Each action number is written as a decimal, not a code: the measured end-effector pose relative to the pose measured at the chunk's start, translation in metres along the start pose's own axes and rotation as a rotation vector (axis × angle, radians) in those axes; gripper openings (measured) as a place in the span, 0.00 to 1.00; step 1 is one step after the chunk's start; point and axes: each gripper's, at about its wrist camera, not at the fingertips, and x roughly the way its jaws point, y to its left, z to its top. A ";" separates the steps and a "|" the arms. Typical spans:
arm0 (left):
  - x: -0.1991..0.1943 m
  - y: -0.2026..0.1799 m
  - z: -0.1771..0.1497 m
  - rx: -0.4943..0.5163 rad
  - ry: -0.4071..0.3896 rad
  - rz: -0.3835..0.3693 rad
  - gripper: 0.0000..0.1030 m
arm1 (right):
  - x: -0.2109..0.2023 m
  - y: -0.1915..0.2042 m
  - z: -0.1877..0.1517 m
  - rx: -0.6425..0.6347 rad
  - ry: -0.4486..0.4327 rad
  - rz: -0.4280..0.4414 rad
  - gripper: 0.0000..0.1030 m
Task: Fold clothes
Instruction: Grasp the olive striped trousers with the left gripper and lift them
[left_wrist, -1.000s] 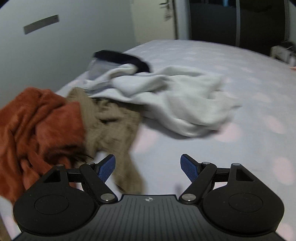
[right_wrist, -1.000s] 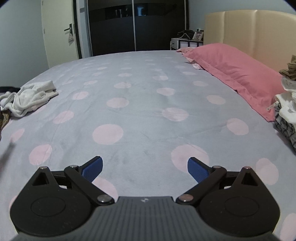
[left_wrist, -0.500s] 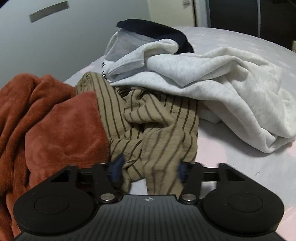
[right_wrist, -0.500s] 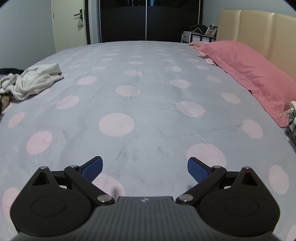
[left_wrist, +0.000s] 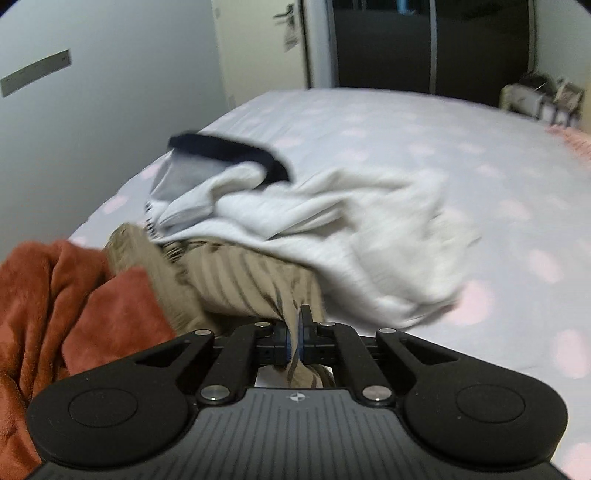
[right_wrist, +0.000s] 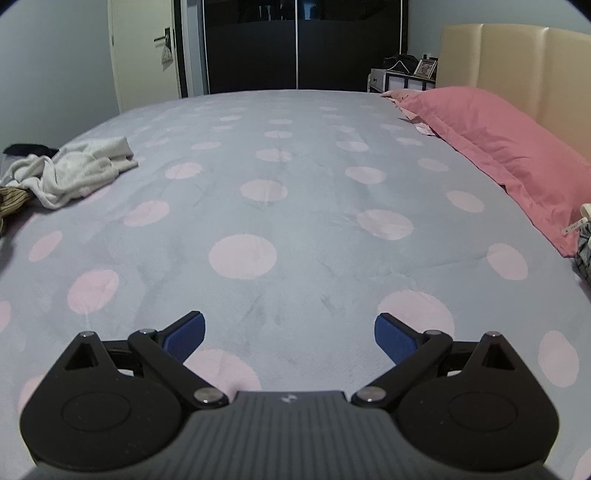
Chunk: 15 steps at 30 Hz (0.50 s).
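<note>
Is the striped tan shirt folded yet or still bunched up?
Still bunched. The striped tan shirt lies crumpled between other clothes, one fold pinched by the closed left gripper.

A wide bed (right_wrist: 295, 206) is covered by a grey spread printed with pale pink dots. With the long pink pillow (right_wrist: 498, 147) taken as the landmark, the clothes are found at the opposite edge of the bed, well apart from it. A crumpled white garment (left_wrist: 332, 236) is spread there, with a grey piece with a dark navy band (left_wrist: 221, 155) heaped at its far end. A tan striped garment (left_wrist: 236, 280) lies partly under the white one, and a rust-red fleece (left_wrist: 55, 314) is bunched just beside it. Folded fabric is glimpsed just past the pillow's near end (right_wrist: 583, 247).
</note>
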 end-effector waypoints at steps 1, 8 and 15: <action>-0.012 -0.007 0.002 0.011 -0.015 -0.023 0.01 | -0.003 0.000 0.000 -0.001 -0.007 0.003 0.97; -0.116 -0.082 0.009 0.104 -0.169 -0.289 0.01 | -0.026 -0.003 0.002 0.020 -0.066 0.026 0.97; -0.206 -0.179 -0.011 0.159 -0.250 -0.574 0.01 | -0.054 -0.012 0.005 0.029 -0.148 -0.016 0.97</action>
